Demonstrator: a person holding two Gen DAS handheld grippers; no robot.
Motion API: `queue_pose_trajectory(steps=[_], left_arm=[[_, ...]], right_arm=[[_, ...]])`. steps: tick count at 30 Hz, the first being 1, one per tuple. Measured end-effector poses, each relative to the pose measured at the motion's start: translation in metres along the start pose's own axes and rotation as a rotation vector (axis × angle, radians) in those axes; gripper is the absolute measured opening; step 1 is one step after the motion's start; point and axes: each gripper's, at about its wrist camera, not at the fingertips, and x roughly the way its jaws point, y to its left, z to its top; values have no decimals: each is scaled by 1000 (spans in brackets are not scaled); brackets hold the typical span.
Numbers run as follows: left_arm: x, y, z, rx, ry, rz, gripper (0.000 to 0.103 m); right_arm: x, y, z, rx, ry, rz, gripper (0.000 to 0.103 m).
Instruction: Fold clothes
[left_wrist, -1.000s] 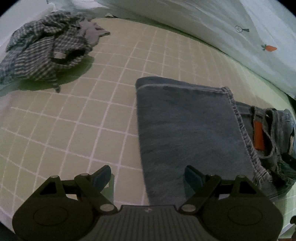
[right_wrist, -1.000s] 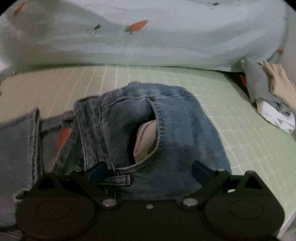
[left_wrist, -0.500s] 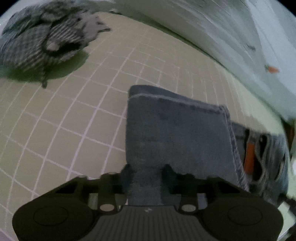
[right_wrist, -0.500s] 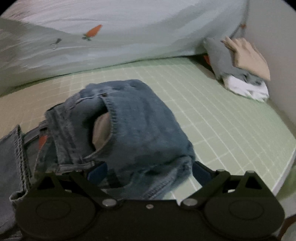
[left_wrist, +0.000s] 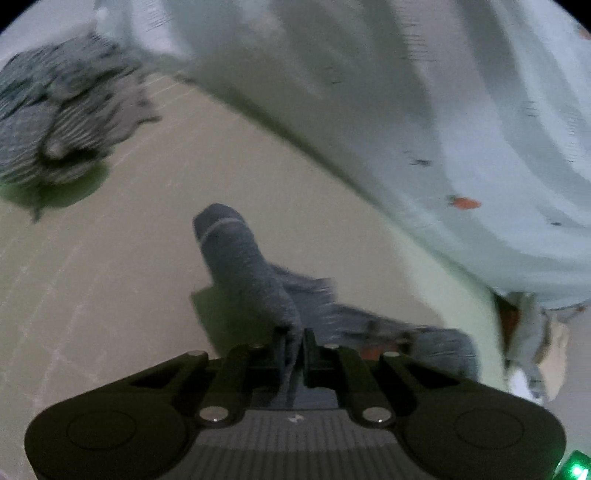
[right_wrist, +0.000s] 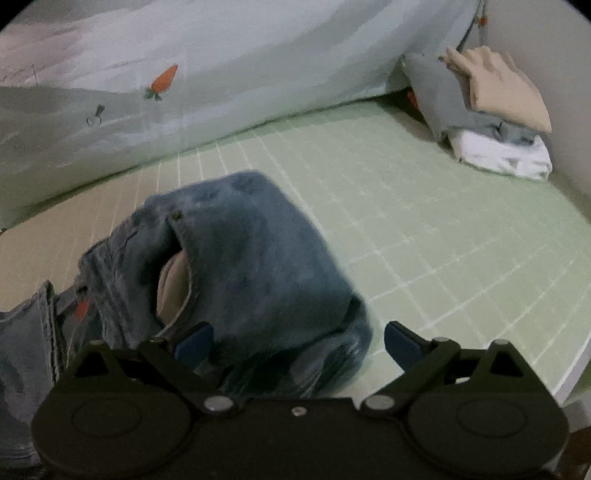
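Note:
Blue jeans lie on a green checked bedsheet. My left gripper is shut on the jeans' leg end and holds it lifted off the sheet, the cloth hanging in a narrow fold; the view is blurred. My right gripper is open, its jaws straddling the bunched waist and pocket part of the jeans, low over the sheet.
A crumpled checked shirt lies at the far left. A pale duvet with carrot prints runs along the back. A stack of folded clothes sits at the far right by the wall. The bed edge is close on the right.
My left gripper closed on the jeans' leg end and lifted it, swinging right. My right gripper stayed open and shifted over the waist part.

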Motion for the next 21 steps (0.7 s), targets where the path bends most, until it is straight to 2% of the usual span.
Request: queue_pose_trajectory(steps=[6, 12, 14, 19, 21], left_arm=[[7, -73, 0, 56, -21, -110, 8], [43, -144, -11, 75, 43, -238, 8], [61, -165, -20, 95, 80, -246, 8], [118, -188, -56, 20, 217, -224, 9], [129, -184, -65, -27, 253, -212, 11]], right_arm=[[-7, -35, 24, 35, -37, 35, 100], [-1, -74, 36, 39, -31, 36, 100], [1, -87, 40, 38, -29, 26, 100], [4, -117, 47, 18, -25, -1, 100], [5, -127, 47, 15, -20, -12, 100]])
